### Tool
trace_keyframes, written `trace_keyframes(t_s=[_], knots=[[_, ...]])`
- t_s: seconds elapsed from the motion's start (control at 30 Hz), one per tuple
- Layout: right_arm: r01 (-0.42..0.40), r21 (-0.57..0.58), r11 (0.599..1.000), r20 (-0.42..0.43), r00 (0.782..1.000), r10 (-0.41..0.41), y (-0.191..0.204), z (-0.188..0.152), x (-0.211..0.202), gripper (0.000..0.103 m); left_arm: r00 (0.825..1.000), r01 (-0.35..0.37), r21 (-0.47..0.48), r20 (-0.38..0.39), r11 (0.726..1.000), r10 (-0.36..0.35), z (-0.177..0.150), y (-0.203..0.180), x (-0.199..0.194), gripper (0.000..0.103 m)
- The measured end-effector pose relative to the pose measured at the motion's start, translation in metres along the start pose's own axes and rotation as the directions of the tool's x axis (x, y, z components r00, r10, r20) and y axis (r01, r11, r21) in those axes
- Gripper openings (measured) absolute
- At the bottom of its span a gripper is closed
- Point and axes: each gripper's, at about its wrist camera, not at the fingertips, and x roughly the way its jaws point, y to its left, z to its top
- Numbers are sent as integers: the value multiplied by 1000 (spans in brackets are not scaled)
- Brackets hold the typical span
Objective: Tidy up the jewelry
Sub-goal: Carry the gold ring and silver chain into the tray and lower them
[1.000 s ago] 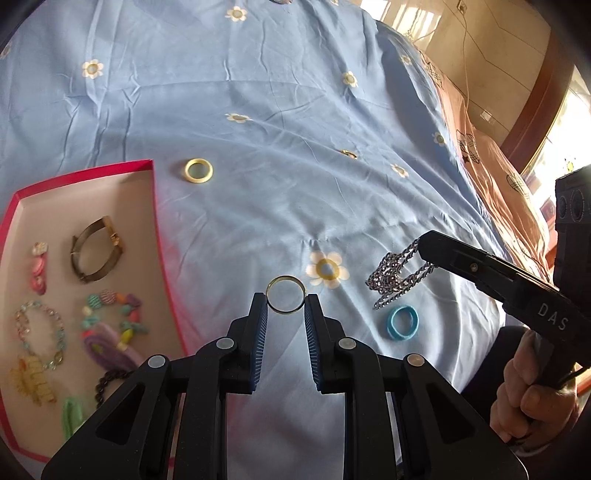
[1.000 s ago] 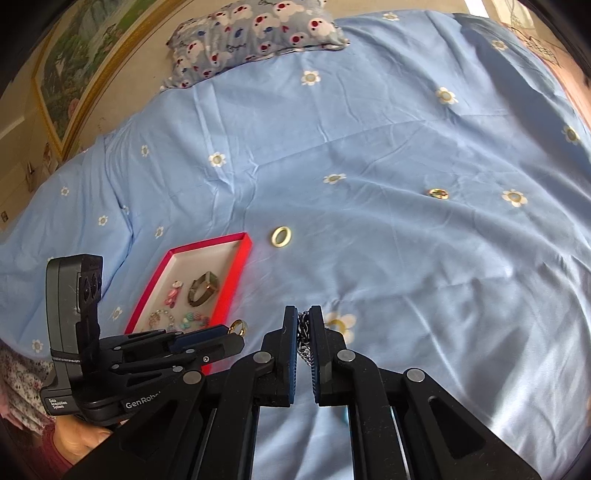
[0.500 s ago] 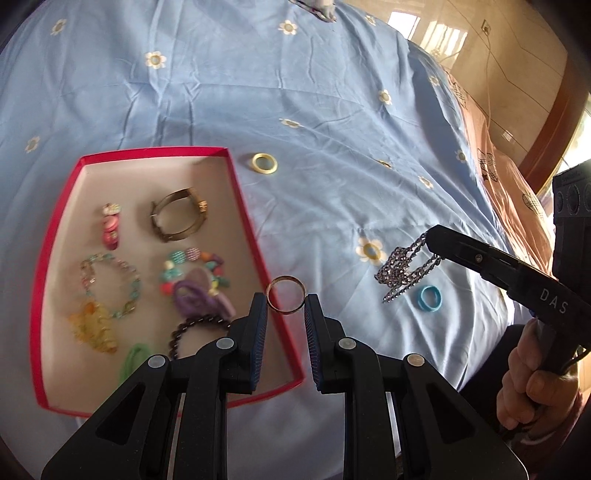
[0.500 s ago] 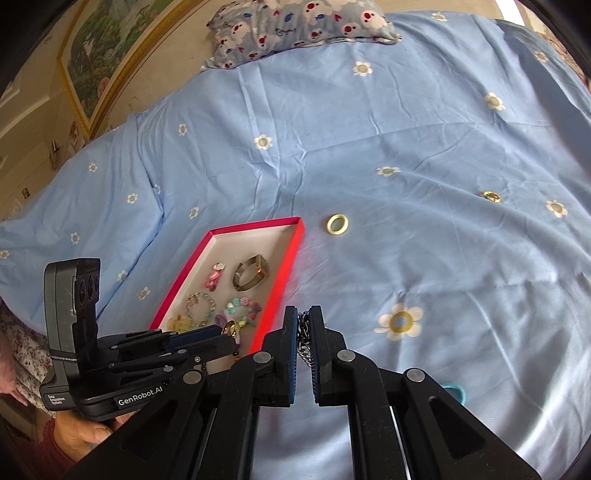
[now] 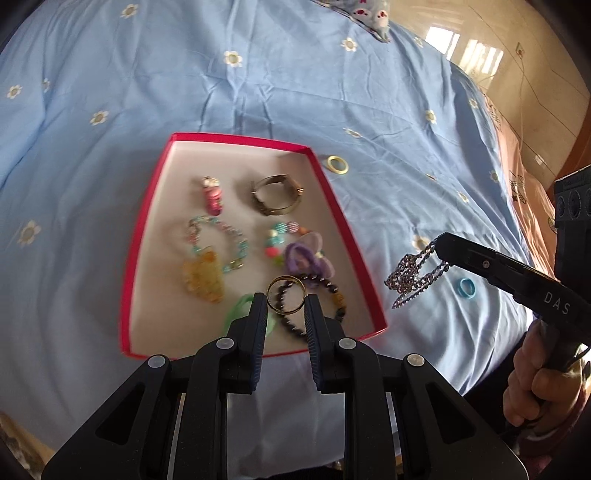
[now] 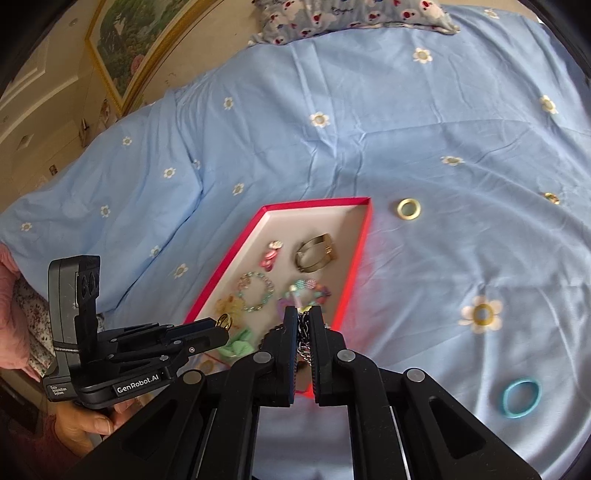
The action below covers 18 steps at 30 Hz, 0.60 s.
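Jewelry is spread over a blue bedspread (image 5: 258, 92) printed with small daisies, most of it gathered in a shallow red tray (image 5: 142, 229) with a pale floor. A thin gold ring (image 5: 286, 294) is pinched upright between the tips of the left gripper (image 5: 286, 306), which is held over the near end of the tray, above a dark beaded bracelet (image 5: 325, 291) and just beside a green hair tie (image 5: 236, 314). Further back in the tray a yellow charm (image 5: 202, 277), a purple hair tie (image 5: 306, 256), a string of coloured beads (image 5: 218, 240), a pink charm (image 5: 213, 195) and a bronze bangle (image 5: 277, 195) are laid out.

A silver chain (image 5: 415, 275) is clamped in the right gripper (image 6: 303, 321), whose fingers are nearly closed on it; in the left wrist view the chain is seen dangling in loops above the bedspread, just right of the tray's near corner. In the right wrist view only a few links are visible in the narrow gap.

Outside the tray, a wide yellow ring (image 6: 409, 209) is seen lying on the bedspread just beyond the far right corner, and a blue ring (image 6: 521, 398) lies well to the right, near the person's side. A patterned pillow (image 6: 351, 14) is seen at the head of the bed.
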Motion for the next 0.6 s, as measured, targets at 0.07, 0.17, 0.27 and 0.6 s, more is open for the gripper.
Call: trace_keyframes(t_s=[0.07,0.17,0.27,0.6], knots=[[-20,-6,1000,-12,1000,20,7,-1,6,6,1000,-12,-17,3,1000,12,-4,8,-3,19],[-40,-13,999,-25,999,40,16,-2,14,6,1000,-29,-40,3,999,30,-8,20,-4,19],[-58,-18,998,-37,998,57,24,-3,21,6,999,-46,-53,3,998,46,-12,28,-5,19],[-70,-36,997,-78,995,67,36,-4,51,6,996,-91,-62,-23,994,90,-15,50,8,19]])
